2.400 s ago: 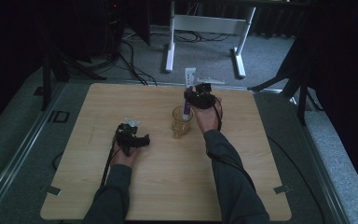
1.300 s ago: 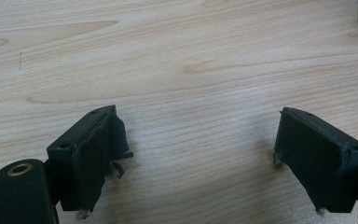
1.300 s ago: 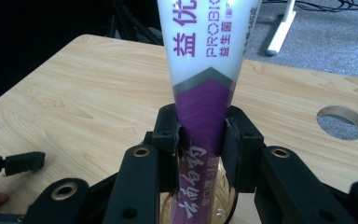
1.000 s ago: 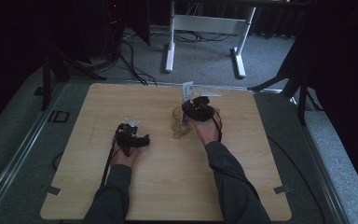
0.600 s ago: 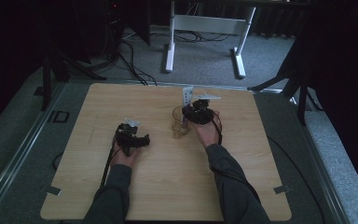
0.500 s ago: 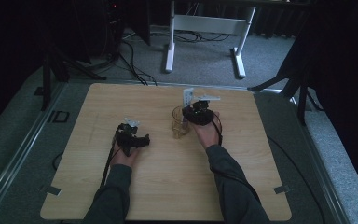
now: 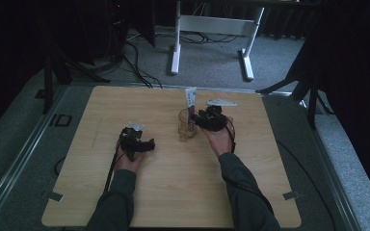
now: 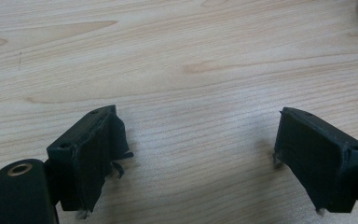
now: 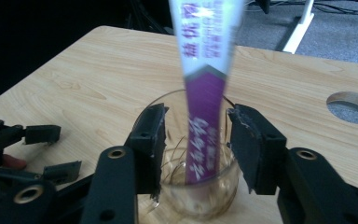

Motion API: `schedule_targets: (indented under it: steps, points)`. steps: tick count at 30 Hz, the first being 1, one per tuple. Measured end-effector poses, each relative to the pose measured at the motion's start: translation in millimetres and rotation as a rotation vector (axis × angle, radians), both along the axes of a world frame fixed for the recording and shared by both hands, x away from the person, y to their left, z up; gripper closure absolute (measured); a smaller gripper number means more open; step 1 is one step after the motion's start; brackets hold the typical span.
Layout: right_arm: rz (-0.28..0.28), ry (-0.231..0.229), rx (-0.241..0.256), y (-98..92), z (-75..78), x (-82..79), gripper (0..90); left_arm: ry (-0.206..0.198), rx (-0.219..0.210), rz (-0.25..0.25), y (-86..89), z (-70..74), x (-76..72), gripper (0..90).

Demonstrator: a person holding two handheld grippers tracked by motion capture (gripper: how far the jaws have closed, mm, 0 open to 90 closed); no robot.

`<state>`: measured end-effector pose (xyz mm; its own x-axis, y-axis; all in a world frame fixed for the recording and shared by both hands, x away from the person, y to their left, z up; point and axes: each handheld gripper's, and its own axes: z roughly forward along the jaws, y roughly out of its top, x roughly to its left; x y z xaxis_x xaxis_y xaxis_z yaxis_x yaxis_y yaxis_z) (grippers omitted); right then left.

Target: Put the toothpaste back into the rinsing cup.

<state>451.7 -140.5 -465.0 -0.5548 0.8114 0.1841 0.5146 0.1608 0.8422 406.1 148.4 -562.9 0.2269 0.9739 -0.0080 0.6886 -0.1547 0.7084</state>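
A wooden table [image 7: 173,202] stands on grey carpet [image 7: 212,57] before a white desk frame [image 7: 212,29], the surroundings dark.

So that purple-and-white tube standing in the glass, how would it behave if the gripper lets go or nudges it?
The tube stands tall, well above the rim of the glass, so it probably leans against the rim rather than staying upright. It looks flattened at its wide top, likely soft and light. The right gripper has its jaws apart either side of it; a sideways push might tip the small glass too.

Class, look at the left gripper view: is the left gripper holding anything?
No, the left gripper has its jaws wide apart over the bare table.
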Motion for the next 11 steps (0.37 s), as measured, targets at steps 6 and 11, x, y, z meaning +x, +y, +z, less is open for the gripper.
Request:
schedule_targets:
  steps: [6, 11]
  points:
    - [-0.021, 0.002, 0.051, -24.5, -2.5, -12.4, 49.3, 0.0, 0.001, 0.0, 0.0, 0.0, 0.0, 13.8]
    - [-0.117, 0.039, 0.087, -66.7, -14.6, -28.9, 46.8, 0.001, 0.001, -0.001, 0.0, 0.1, -0.2, 13.8]
